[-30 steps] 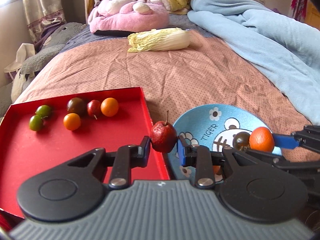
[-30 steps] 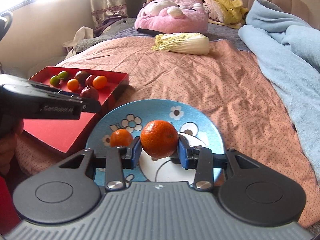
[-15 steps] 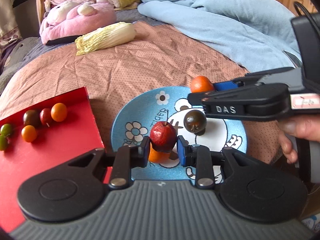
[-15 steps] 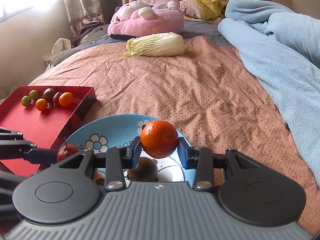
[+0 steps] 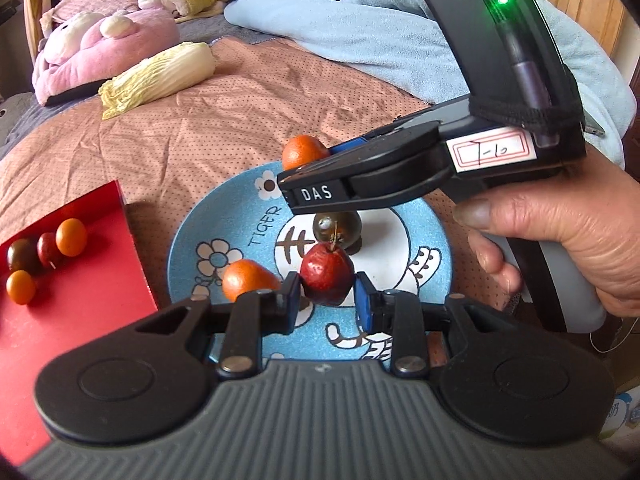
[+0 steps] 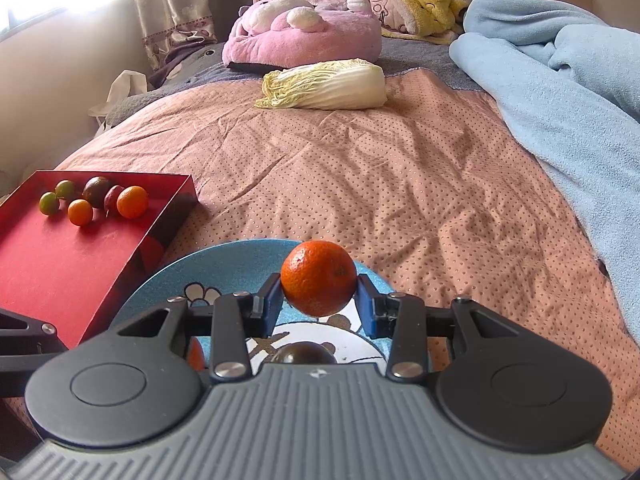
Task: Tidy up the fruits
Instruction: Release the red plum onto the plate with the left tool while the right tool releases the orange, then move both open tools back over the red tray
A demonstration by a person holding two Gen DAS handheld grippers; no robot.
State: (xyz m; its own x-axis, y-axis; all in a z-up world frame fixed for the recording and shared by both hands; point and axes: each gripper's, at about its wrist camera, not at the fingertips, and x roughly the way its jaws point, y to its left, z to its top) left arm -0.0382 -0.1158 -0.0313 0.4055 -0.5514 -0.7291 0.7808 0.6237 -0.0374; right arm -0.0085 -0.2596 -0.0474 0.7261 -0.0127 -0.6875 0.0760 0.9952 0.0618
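Observation:
My left gripper (image 5: 326,292) is shut on a small red apple-like fruit (image 5: 326,274) with a stem, held over the blue cartoon plate (image 5: 192,248). On the plate lie an orange fruit (image 5: 246,280) and a dark round fruit (image 5: 336,226). My right gripper (image 6: 318,304) is shut on an orange mandarin (image 6: 318,276) above the plate's far side (image 6: 224,252); it also shows in the left wrist view (image 5: 302,150). A red tray (image 6: 52,248) at the left holds several small fruits (image 6: 132,201).
A napa cabbage (image 6: 324,86) lies farther up the bed. A pink plush (image 6: 304,28) and a yellow one sit behind it. A light blue blanket (image 6: 560,92) covers the right side. The pink dotted bedspread (image 6: 360,184) lies between them.
My left gripper has carried the red fruit from the tray's edge rightward over the plate. My right gripper has lifted the mandarin up and toward the plate's far side.

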